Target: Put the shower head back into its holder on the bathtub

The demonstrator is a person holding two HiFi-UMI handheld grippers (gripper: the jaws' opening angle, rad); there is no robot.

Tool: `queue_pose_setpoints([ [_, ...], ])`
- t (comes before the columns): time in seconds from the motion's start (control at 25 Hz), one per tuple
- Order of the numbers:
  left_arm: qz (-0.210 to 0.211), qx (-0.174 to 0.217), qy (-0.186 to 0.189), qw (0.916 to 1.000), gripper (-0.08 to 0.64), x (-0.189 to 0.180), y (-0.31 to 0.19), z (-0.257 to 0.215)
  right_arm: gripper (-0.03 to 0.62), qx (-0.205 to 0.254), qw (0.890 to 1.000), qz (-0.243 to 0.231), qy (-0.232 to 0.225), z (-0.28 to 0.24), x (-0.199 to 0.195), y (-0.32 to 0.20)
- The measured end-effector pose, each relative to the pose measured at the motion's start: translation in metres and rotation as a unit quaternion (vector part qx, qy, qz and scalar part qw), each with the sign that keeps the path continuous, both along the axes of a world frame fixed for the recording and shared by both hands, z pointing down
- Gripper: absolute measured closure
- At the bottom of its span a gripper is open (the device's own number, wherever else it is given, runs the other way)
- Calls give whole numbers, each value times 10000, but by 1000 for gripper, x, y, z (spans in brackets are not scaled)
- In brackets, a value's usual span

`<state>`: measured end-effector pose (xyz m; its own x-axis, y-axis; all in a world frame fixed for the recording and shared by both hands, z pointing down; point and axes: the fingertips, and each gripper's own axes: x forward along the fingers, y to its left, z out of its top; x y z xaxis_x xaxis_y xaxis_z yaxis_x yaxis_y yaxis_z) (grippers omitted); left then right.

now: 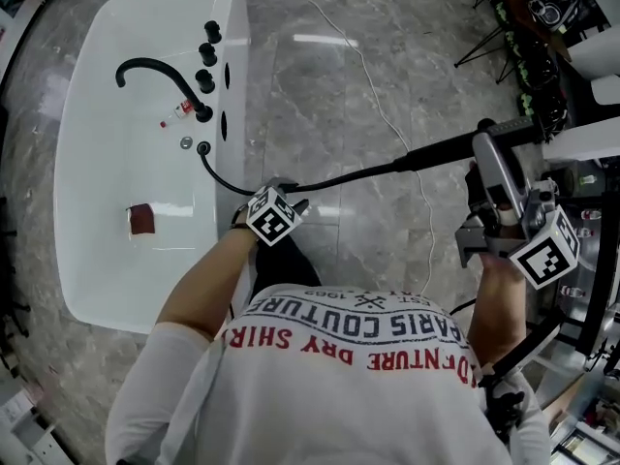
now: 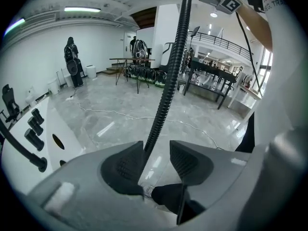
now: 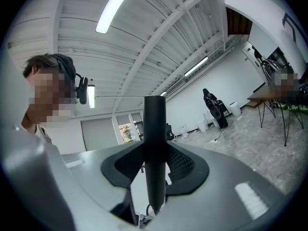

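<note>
Right claw (image 3: 155, 166) closed on the black shower head (image 3: 155, 129) handle. Pads clamp both sides and the handle stands up between them. Left claw (image 2: 156, 159) open: ribbed hose (image 2: 169, 76) runs up through the gap, against one pad and clear of the other. Head view: shower head is out over the marble floor (image 1: 320, 85), well apart from the white bathtub (image 1: 107, 269). The hose stretches from the tub deck past the left claw to it. Black faucet spout (image 1: 155, 69) and knobs (image 1: 207, 54) on the tub rim. Small brown item (image 1: 141, 219) lies inside the tub.
</note>
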<state>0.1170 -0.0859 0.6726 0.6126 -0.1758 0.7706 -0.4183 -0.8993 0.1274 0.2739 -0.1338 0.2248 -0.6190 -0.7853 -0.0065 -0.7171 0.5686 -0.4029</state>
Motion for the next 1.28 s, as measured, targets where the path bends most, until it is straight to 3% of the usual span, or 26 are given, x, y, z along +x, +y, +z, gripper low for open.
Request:
queue_pose_setpoints([
  [0.24, 17, 23, -170, 9999, 383, 4, -8, 21, 457, 6, 9999, 162, 47, -3, 12, 5],
  [0.4, 79, 231, -341, 9991, 486, 4, -11, 28, 457, -16, 9996, 261, 119, -3, 20, 8],
  [0.68, -9, 135, -303, 9994, 492, 2, -12, 24, 457, 12, 9980, 517, 369, 3, 32, 7],
  [1.0, -682, 180, -79, 9975, 494, -31, -18, -7, 457, -59, 9954, 707, 638, 20, 34, 2],
  [1.28, -1535, 427, 240, 9869, 494, -81, -30, -50, 457, -250, 9914, 488, 1190, 66, 5, 1],
])
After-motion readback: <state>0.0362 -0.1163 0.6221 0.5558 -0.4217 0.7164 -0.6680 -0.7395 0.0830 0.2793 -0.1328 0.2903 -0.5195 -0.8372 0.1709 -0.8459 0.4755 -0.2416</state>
